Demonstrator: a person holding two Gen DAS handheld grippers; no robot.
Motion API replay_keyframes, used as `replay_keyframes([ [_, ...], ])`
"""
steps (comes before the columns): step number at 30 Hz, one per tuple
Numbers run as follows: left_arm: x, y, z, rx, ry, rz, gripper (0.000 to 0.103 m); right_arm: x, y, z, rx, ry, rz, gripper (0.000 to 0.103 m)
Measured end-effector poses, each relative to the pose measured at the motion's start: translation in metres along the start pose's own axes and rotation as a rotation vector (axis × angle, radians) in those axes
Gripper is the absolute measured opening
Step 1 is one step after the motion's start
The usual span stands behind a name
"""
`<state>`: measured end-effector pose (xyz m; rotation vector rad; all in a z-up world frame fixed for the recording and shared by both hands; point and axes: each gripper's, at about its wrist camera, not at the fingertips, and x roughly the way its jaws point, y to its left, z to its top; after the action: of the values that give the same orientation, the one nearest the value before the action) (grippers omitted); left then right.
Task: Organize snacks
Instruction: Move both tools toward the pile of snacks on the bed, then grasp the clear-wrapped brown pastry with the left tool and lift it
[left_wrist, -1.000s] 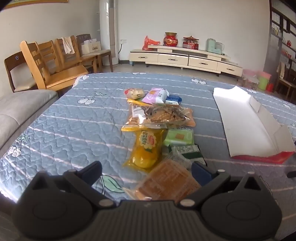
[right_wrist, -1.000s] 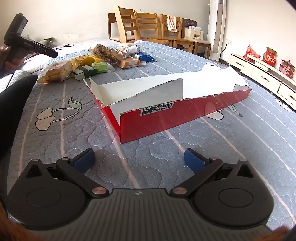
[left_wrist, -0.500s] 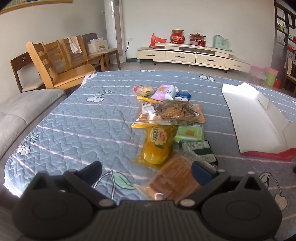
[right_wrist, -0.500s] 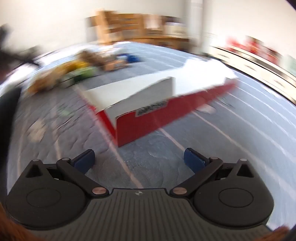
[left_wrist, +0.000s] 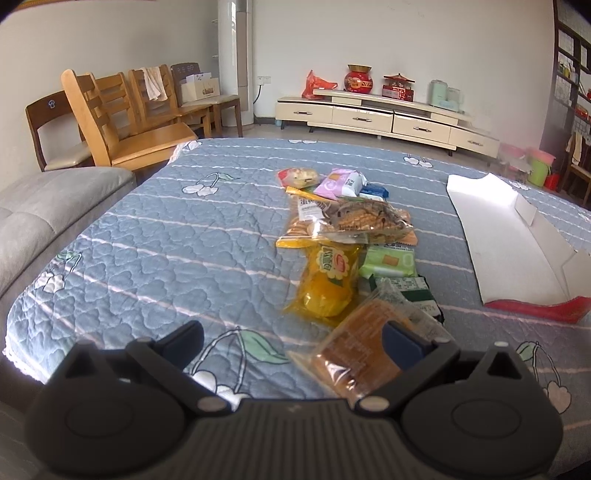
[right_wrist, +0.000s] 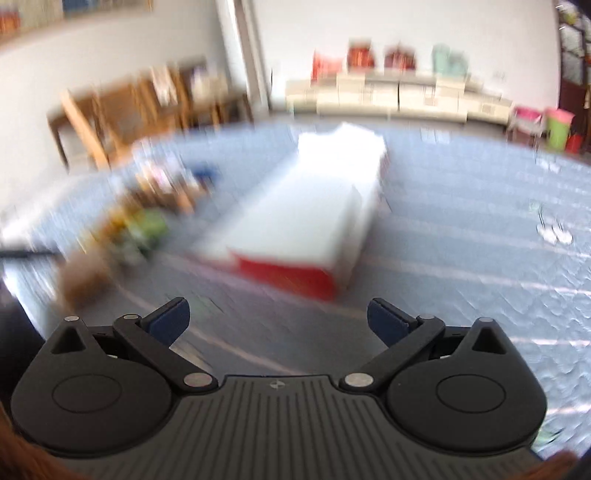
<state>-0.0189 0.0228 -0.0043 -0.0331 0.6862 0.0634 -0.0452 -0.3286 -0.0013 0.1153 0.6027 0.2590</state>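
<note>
Both wrist views look low across the quilt (left_wrist: 177, 258), sharing the box (right_wrist: 314, 221).

no legible text, packet (left_wrist: 330, 274) printing too blurred

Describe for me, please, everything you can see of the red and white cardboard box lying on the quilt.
The shallow red and white cardboard box is long and open-topped: plain white inside, red outside, with low walls and a folded flap along its far long side. It lies flat on the blue quilted cover, to the right of the heap of snack packets and apart from it. It looks empty. Neither pair of tongs touches it. The right wrist view is too blurred to add detail.
</note>
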Motion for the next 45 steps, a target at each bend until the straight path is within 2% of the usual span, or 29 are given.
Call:
replay_keyframes([
  [2, -0.003, 0.002, -0.001, 0.003, -0.007, -0.007, 0.102, -0.005, 0.027, 0.009, 0.002, -0.083, 0.016, 0.103],
  [5, -0.008, 0.004, -0.004, 0.016, -0.014, -0.013, 0.102, 0.002, 0.069, 0.027, -0.083, -0.087, 0.021, 0.103],
  [8, -0.01, 0.004, -0.008, 0.028, -0.01, -0.036, 0.102, 0.011, 0.101, 0.036, -0.106, -0.142, -0.007, 0.103],
  [9, -0.011, 0.004, -0.009, 0.034, -0.01, -0.049, 0.102, 0.016, 0.108, 0.037, -0.094, -0.144, -0.023, 0.103],
  [12, -0.014, 0.001, -0.015, 0.071, -0.02, -0.074, 0.102, 0.024, 0.117, 0.03, -0.025, -0.044, -0.034, 0.103],
  [13, -0.015, -0.001, -0.017, 0.085, -0.02, -0.08, 0.102, 0.013, 0.123, 0.022, -0.006, -0.03, -0.044, 0.103],
  [15, -0.014, -0.003, -0.02, 0.108, -0.018, -0.093, 0.102, 0.009, 0.13, 0.013, 0.016, -0.045, -0.066, 0.103],
  [18, -0.015, -0.009, -0.022, 0.134, -0.02, -0.116, 0.102, 0.006, 0.143, 0.0, -0.018, -0.074, -0.099, 0.103],
  [22, -0.016, -0.017, -0.024, 0.165, -0.028, -0.126, 0.102, 0.004, 0.145, -0.013, -0.012, -0.049, -0.098, 0.103],
  [34, -0.012, -0.027, -0.028, 0.206, -0.031, -0.139, 0.102, 0.009, 0.146, -0.009, -0.008, -0.046, -0.123, 0.103],
  [45, -0.008, -0.032, -0.029, 0.224, -0.029, -0.144, 0.102, 0.017, 0.144, -0.009, 0.003, -0.039, -0.109, 0.103],
])
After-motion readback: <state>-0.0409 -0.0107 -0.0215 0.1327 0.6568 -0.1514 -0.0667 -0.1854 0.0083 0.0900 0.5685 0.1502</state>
